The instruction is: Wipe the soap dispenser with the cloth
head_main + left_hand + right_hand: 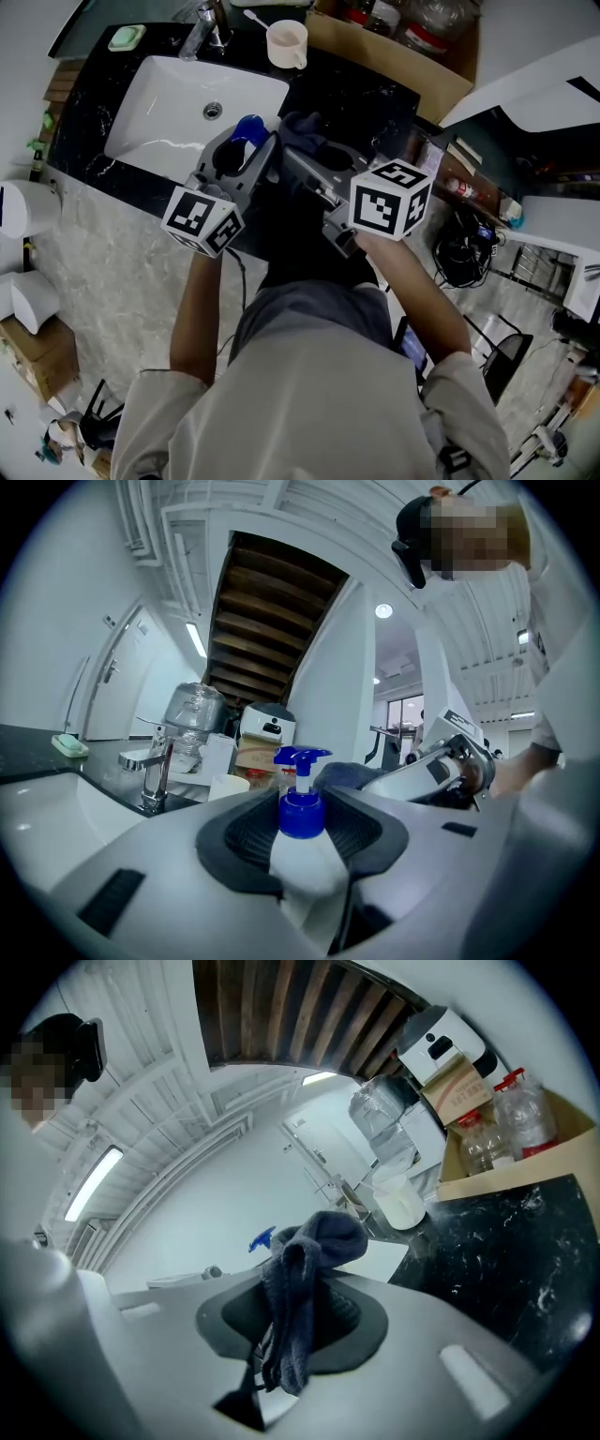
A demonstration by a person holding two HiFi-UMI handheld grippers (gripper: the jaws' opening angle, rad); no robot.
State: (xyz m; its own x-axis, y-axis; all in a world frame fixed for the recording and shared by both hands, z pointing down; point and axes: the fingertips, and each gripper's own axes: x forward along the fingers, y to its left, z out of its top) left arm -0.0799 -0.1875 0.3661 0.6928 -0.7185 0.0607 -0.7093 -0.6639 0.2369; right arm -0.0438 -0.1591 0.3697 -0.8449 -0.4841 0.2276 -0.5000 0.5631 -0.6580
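The soap dispenser (300,855), a white bottle with a blue pump (300,803), stands upright between the jaws of my left gripper (302,834), which is shut on its shoulder. In the head view the blue pump (248,127) shows above the left gripper (240,155), over the sink's right edge. My right gripper (300,1314) is shut on a dark blue cloth (305,1279), which bunches up above the jaws. The cloth (302,128) is just right of the pump, and I cannot tell whether they touch. The pump's tip (261,1238) peeks out left of the cloth.
A white sink basin (169,103) sits in a black stone counter (361,103). Behind it are a chrome faucet (208,26), a green soap dish (126,37) and a pale cup (287,44). A cardboard box (403,61) with bottles stands at the back right.
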